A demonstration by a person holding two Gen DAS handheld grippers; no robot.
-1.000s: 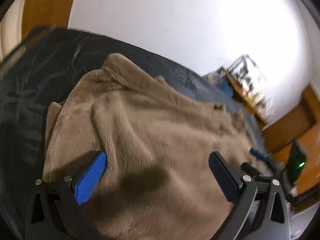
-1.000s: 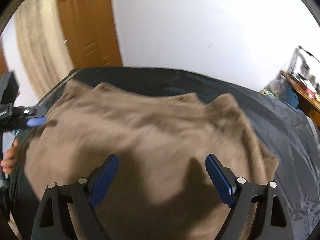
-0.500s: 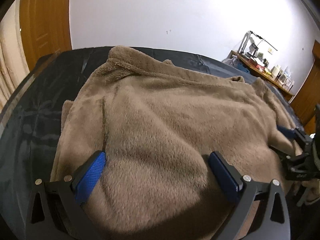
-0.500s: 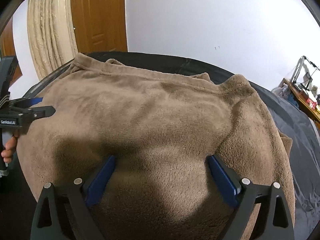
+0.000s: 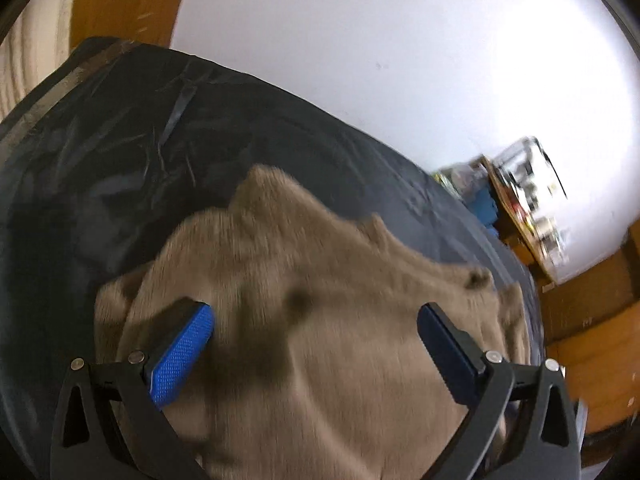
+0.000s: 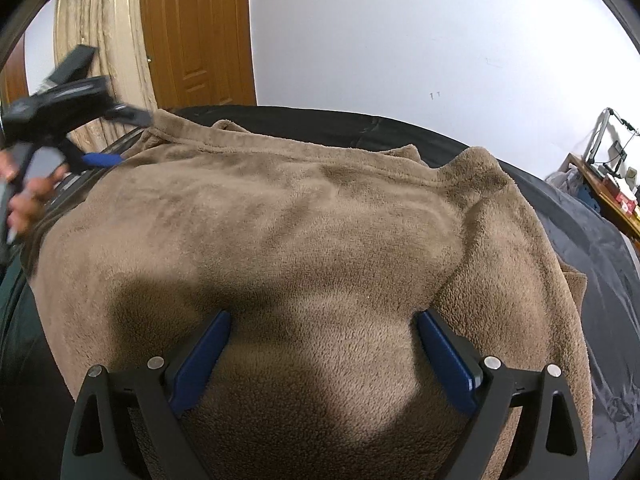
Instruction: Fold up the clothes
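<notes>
Brown fleece garment [image 6: 304, 240], spread flat, long axis left-right, collar far

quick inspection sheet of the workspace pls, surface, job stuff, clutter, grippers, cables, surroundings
surface: dark sheet, wrinkled, bare beyond the garment.
job's things: brown fleece garment spread over the sheet, lumpy; a raised fold at its far right corner.
clutter: nothing seen on the sheet besides the garment.
grippers: right gripper open, fleece bulging between the pads; no clamp seen. left gripper open above the fleece, holding nothing; view blurred. A hand holds it at the garment's left edge.
cables: nothing seen.
surroundings: white wall, wooden door, beige curtain, cluttered desk at far right.
</notes>
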